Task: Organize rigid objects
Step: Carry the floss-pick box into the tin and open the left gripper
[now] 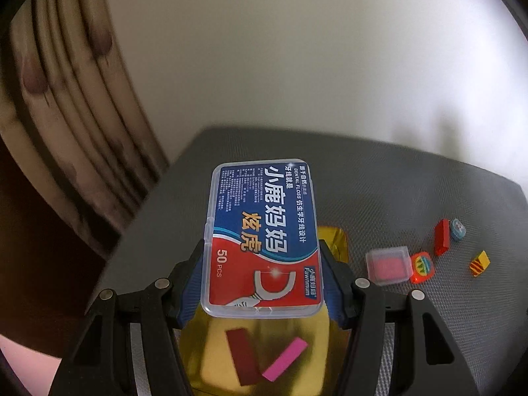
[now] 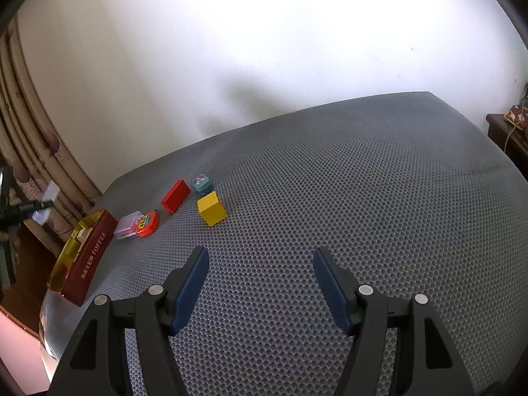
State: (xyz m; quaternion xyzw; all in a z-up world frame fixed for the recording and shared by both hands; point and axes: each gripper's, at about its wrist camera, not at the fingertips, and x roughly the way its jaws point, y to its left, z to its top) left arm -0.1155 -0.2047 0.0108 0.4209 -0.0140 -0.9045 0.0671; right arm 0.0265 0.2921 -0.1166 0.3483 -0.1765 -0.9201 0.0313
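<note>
My left gripper (image 1: 260, 257) is shut on a clear dental floss box (image 1: 262, 231) with a blue and red label, held above a gold-lined open box (image 1: 316, 346). Inside that box lie a dark red piece (image 1: 242, 356) and a pink piece (image 1: 285, 358). The same box shows in the right wrist view as a red TOFFEE box (image 2: 87, 257) at the mat's left edge. My right gripper (image 2: 260, 264) is open and empty over the grey mat (image 2: 346, 198). The left gripper with the floss box shows small at the far left of the right wrist view (image 2: 43, 208).
On the mat lie a small clear case with pink content (image 2: 128, 229), an orange round item (image 2: 148, 224), a red block (image 2: 176, 195), a small blue item (image 2: 202, 183) and a yellow block (image 2: 212, 212). Curtains hang at left (image 1: 66, 105). A dark side table (image 2: 508, 135) stands at right.
</note>
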